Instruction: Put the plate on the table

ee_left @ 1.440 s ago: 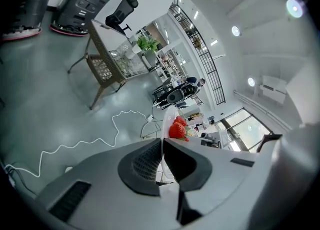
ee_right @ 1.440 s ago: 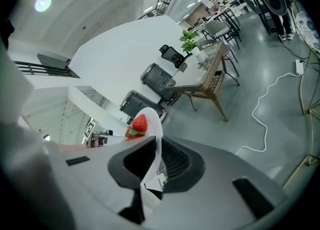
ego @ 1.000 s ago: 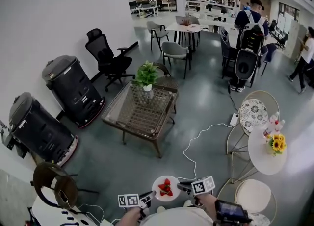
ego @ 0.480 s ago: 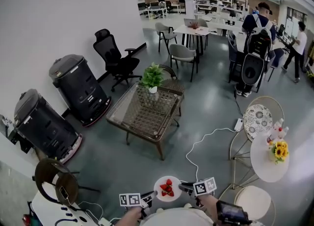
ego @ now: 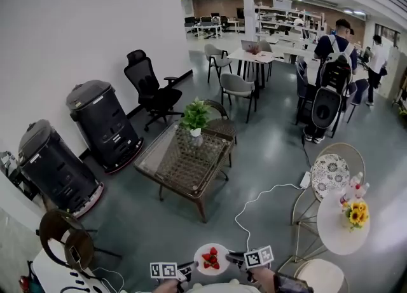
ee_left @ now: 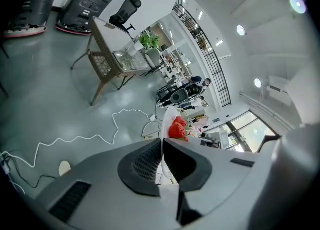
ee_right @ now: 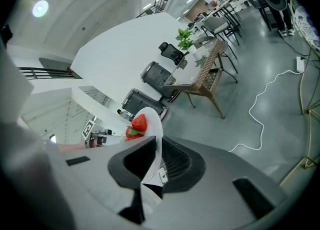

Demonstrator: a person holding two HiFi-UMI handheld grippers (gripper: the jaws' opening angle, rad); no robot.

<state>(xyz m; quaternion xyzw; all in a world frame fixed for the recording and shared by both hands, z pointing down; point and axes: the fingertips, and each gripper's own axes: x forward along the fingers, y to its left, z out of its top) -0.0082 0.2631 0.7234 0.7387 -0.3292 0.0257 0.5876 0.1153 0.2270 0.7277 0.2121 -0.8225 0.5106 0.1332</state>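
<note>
Holding plate (ego: 219, 267) of strawberries (ego: 210, 258) between them, left tongs (ego: 191, 265) and right tongs (ego: 231, 258) each clenched on a rim. Not yet set down; surface (ego: 175, 158) well ahead.

No writing, label, brand or number is legible in any view

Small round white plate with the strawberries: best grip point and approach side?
The thin rim, at opposite edges, coming in level from left and right, as the left hand-held gripper and right hand-held gripper do now. The small round white plate is shallow and its red strawberries sit mid-plate, leaving the rim free.
</note>
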